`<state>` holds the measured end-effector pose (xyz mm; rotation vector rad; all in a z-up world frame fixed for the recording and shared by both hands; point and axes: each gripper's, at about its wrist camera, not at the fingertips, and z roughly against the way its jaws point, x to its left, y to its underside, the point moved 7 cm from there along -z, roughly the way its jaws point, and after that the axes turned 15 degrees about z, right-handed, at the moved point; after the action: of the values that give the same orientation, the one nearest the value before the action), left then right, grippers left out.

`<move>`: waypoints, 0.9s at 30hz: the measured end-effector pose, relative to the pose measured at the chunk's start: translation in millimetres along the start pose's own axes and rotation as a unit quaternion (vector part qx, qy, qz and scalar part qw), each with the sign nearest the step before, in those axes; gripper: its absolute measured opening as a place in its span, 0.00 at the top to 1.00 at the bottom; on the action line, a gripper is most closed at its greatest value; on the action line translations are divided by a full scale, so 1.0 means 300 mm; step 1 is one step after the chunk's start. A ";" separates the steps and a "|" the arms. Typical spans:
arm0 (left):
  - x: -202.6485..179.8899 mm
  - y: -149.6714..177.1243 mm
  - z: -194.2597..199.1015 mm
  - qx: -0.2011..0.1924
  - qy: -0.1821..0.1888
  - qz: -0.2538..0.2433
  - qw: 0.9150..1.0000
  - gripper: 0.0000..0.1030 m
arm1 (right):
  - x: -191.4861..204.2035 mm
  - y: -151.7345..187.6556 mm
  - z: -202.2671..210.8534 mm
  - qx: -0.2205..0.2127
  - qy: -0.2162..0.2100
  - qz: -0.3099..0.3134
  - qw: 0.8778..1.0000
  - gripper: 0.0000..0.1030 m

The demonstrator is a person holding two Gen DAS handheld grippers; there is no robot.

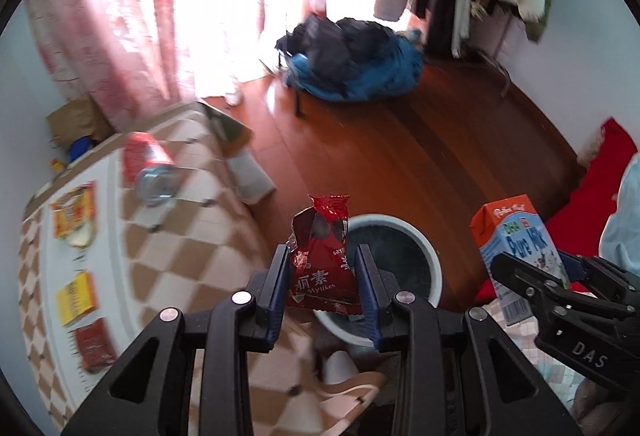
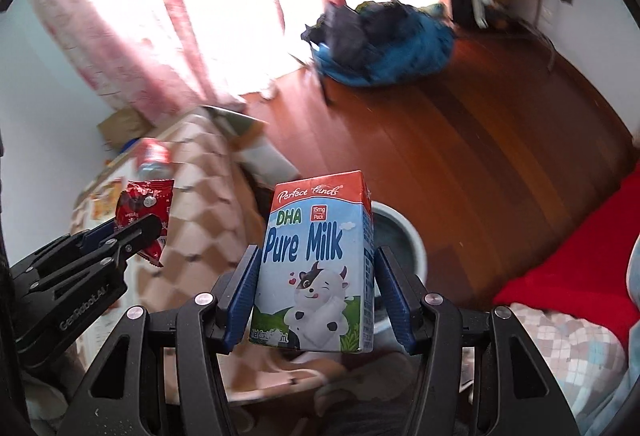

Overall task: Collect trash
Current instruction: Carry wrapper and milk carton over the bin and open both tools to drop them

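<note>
We have both pieces of trash in hand and are carrying them toward the round white-rimmed waste bin with the dark liner [image 1: 430,256] on the reddish wooden floor [image 1: 420,139]. The left gripper [image 1: 325,290] is clamped on the crinkled red foil snack packet [image 1: 320,256], its blue pads pressing the lower half while the torn top stands free. The right gripper [image 2: 316,296] is clamped on the small blue and orange cardboard milk carton [image 2: 316,260], held upright by its two narrow sides.

In the left wrist view the bin sits just beyond the packet; in the right wrist view it lies just past the carton, to its right. We judge neither item is squarely above the opening yet.

To do this well, we should bring each gripper over the middle of the bin before letting go, and keep the grippers apart so they don't knock. The foil packet is light and may cling to a pad or drift, so we should release it low. The carton will drop straight.

The table with the brown and cream checked cloth [image 1: 192,236] on the left carries more wrappers and a red-labelled plastic bottle [image 1: 150,167].
</note>
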<state>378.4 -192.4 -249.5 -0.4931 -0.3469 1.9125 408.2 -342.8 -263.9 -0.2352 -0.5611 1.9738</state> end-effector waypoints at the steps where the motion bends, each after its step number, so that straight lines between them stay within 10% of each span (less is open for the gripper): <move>1: -0.022 0.008 -0.022 0.005 0.001 -0.003 1.000 0.72 | -0.034 0.009 -0.029 0.006 -0.002 -0.007 1.000 0.43; 19: -0.149 0.125 -0.420 0.121 -0.003 -0.038 0.992 0.68 | -0.336 0.169 -0.574 0.137 -0.039 -0.080 0.987 0.43; 27: -0.131 0.121 -0.434 0.126 -0.014 -0.027 0.992 0.20 | -0.326 0.171 -0.623 0.164 -0.016 -0.073 0.984 0.20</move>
<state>426.1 -241.0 -372.7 -0.2868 -0.1318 1.8803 486.6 -395.5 -459.4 0.0410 -0.2586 1.8948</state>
